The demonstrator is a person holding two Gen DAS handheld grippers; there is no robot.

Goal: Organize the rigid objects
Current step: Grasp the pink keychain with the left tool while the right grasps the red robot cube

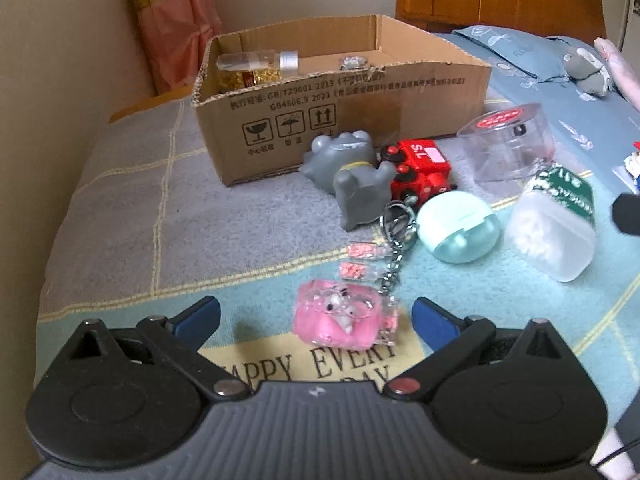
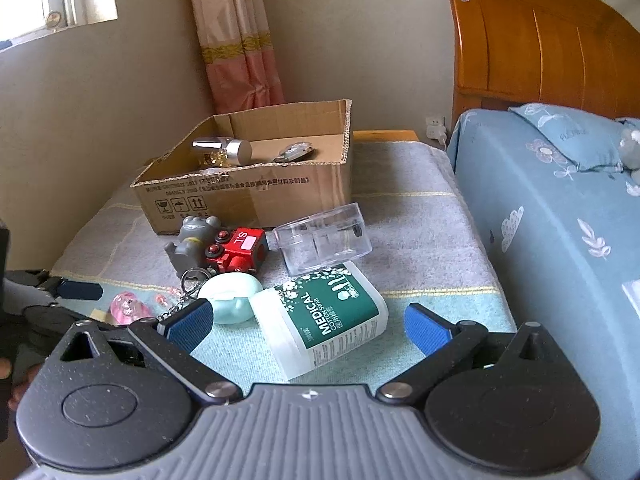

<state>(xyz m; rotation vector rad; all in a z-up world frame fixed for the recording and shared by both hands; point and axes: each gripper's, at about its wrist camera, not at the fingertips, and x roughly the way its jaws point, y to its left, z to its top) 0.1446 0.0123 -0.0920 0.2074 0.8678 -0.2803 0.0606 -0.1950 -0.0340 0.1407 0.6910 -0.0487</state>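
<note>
Grippers: left gripper (image 1: 316,314) jaws apart around pink translucent keychain charm (image 1: 338,320) | right gripper (image 2: 308,322) jaws apart around frosted plastic tub (image 2: 320,320) labelled "MEDICAL COTTON SWAB" | brown cardboard box (image 2: 248,192) at 11 o'clock, print "GB4806.9 2023" | blanket (image 1: 120,220) reads "HAPPY EVERY DAY"

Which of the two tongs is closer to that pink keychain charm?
Left. The left tongs are open with the pink keychain charm between their tips. The right tongs are open around the cotton swab tub, further off.
</note>
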